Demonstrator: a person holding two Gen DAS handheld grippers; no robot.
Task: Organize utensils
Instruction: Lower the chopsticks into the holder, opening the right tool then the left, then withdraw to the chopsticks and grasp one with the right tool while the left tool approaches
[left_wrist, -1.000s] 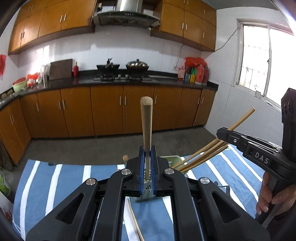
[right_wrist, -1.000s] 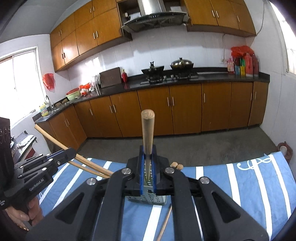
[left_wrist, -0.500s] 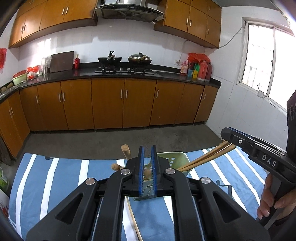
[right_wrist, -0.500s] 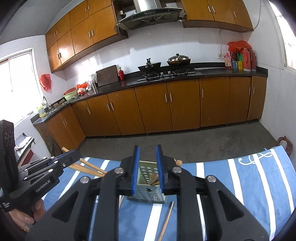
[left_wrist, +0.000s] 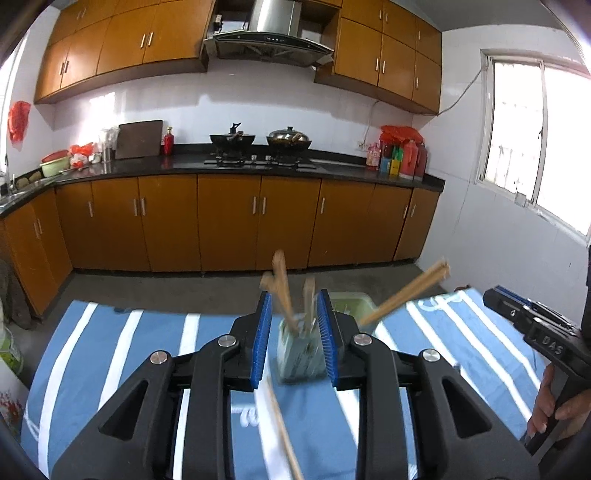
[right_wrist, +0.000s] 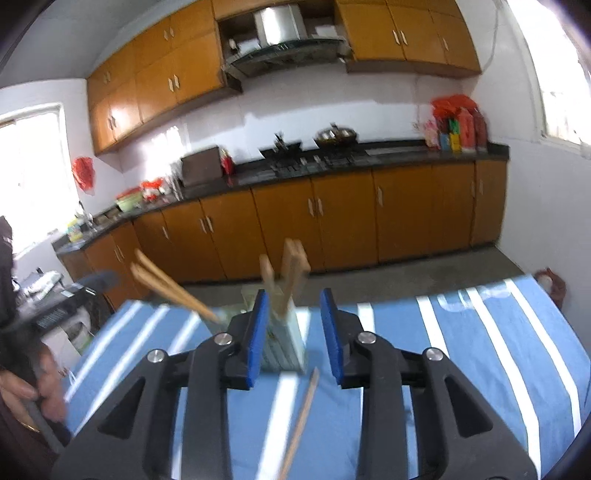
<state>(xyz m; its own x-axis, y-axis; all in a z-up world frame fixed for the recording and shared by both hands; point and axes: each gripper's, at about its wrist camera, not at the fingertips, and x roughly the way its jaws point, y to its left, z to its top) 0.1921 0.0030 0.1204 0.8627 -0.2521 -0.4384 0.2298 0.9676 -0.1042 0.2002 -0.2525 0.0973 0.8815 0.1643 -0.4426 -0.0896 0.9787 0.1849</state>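
A perforated metal utensil holder (left_wrist: 299, 352) stands on the blue striped cloth, with wooden handles (left_wrist: 282, 288) leaning loosely out of it. My left gripper (left_wrist: 294, 339) sits just in front of it. Its jaws are opening and the blue pads touch nothing. In the right wrist view the same holder (right_wrist: 284, 343) and handles (right_wrist: 291, 269) appear past my right gripper (right_wrist: 293, 332). Its jaws are opening too and are empty. A loose chopstick (left_wrist: 282, 432) lies on the cloth in front of the holder, also visible as the chopstick (right_wrist: 303, 410).
A pale green holder (left_wrist: 351, 304) stands behind the metal one, with chopsticks (left_wrist: 406, 291) slanting out of it. A hand (left_wrist: 554, 413) holds the other tool at the right edge. Beyond the table are the kitchen floor and brown cabinets (left_wrist: 229, 221).
Each gripper held an upright wooden handle a second ago. Both lowered their handles into the metal holder, opened and drew back. The handles now lean free in it.
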